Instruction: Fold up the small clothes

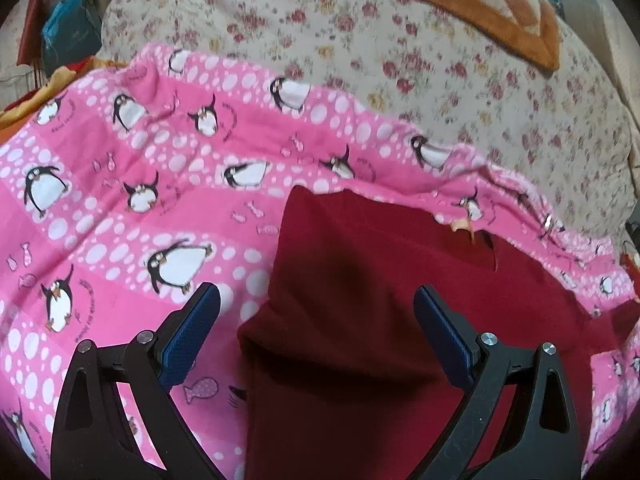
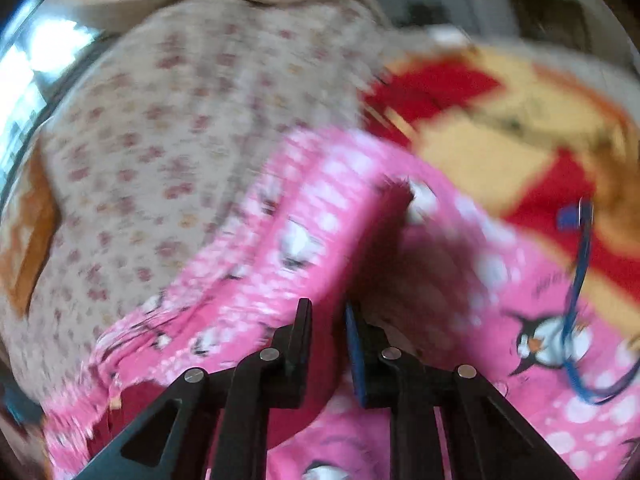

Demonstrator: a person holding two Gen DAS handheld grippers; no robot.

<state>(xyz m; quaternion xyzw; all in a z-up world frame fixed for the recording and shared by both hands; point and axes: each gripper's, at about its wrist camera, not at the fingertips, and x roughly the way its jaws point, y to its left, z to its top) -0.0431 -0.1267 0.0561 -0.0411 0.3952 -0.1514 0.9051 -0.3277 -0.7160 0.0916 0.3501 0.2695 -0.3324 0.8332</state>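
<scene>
Two grippers: left gripper (image 1: 316,312) jaws spread over red garment (image 1: 360,320) edge; right gripper (image 2: 329,320) jaws nearly together, pinching nothing visible.

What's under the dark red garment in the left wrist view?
The dark red garment lies on the pink penguin-print blanket, which shows around its left and far edges. Whatever sits beneath the blanket under the garment is covered; a floral cover shows beyond.
</scene>
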